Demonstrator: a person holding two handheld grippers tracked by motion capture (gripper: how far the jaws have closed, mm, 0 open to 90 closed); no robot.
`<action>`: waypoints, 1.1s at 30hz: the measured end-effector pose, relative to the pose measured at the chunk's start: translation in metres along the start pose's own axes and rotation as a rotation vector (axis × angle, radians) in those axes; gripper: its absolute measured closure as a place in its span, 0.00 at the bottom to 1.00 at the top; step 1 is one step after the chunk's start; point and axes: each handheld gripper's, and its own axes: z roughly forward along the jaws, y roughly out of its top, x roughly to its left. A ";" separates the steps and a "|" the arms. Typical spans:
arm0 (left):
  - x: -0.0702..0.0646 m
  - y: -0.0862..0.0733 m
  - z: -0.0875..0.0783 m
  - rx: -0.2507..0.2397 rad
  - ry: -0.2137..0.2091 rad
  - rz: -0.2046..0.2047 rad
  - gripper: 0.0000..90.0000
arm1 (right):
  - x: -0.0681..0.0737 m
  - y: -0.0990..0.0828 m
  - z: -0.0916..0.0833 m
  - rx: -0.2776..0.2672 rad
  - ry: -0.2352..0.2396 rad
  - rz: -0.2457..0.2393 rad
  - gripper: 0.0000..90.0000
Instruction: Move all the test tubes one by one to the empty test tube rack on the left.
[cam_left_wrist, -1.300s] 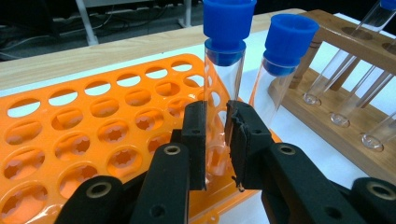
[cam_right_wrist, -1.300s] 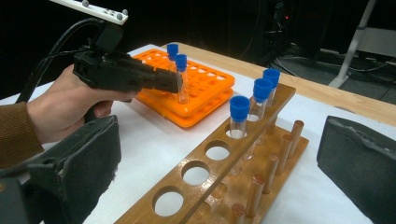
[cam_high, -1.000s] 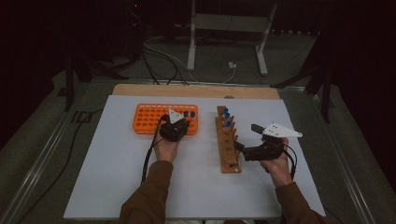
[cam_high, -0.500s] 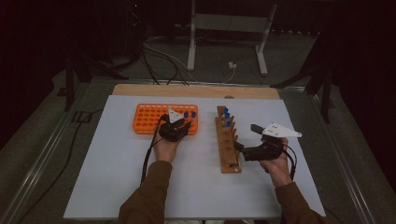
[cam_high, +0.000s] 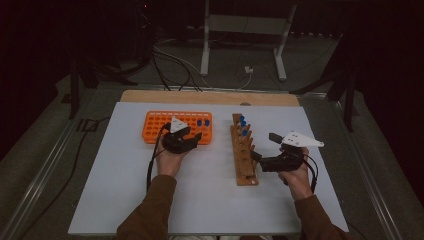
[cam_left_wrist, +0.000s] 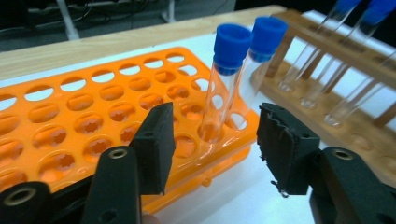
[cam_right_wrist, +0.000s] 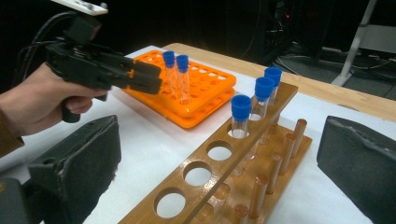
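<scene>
Risk: your left gripper (cam_left_wrist: 212, 154), jaws just opening with nothing between them, could clip the nearer test tube (cam_left_wrist: 223, 84) leaning in the orange rack (cam_left_wrist: 93, 116); the right gripper (cam_right_wrist: 219, 172) stands apart, empty.

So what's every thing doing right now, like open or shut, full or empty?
Left gripper: jaws have just been opening, nothing pinched.
Right gripper: jaws open, empty.
Two capped tubes: standing in the orange rack, leaning a little, let go.
Orange rack: flat on the table, most holes empty.
Wooden rack: three blue-capped tubes at the far end, near holes empty.
</scene>
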 end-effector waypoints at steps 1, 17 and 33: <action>0.001 0.000 -0.004 -0.008 -0.004 -0.002 0.47 | 0.000 0.000 0.000 0.001 0.001 0.001 0.00; 0.024 -0.025 -0.084 -0.074 0.119 -0.059 0.07 | -0.003 0.001 0.002 -0.003 0.000 0.033 0.00; 0.018 -0.040 -0.125 -0.108 0.158 -0.032 0.01 | -0.016 0.016 0.017 0.003 -0.037 0.059 0.03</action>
